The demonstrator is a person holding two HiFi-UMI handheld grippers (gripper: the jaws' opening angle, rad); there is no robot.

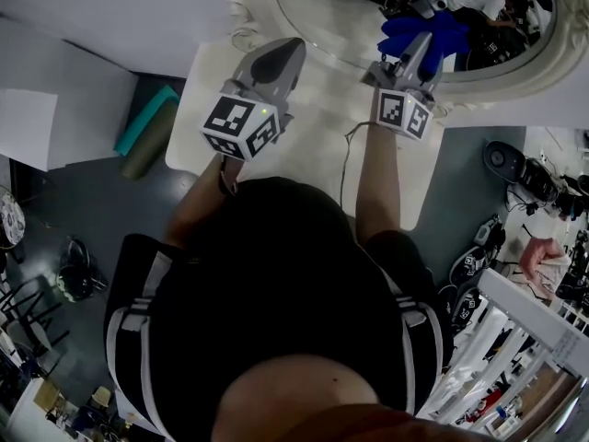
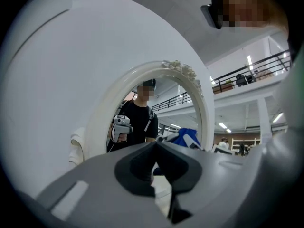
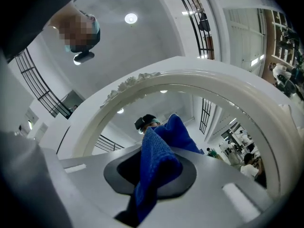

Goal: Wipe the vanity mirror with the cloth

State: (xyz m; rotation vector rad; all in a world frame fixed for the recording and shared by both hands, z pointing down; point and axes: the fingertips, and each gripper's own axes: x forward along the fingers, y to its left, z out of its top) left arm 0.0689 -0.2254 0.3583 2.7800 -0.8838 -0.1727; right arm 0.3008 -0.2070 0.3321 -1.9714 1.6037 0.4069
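Observation:
The vanity mirror (image 1: 368,26) is oval with an ornate white frame (image 1: 515,74) and stands at the back of a white table (image 1: 313,136). My right gripper (image 1: 421,49) is shut on a blue cloth (image 1: 419,30), held up at the lower part of the glass. In the right gripper view the blue cloth (image 3: 159,167) bulges from between the jaws, with the mirror frame (image 3: 142,87) arching above. My left gripper (image 1: 287,49) hovers over the table left of the right one, shut and empty. In the left gripper view the mirror (image 2: 152,113) reflects the person, and the cloth (image 2: 185,137) shows at the right.
A thin cable (image 1: 347,155) runs across the table. On the floor lie a teal roll (image 1: 147,122) at the left and shoes (image 1: 469,270) at the right. A round black device (image 1: 502,159) and a white rack (image 1: 525,325) stand at the right.

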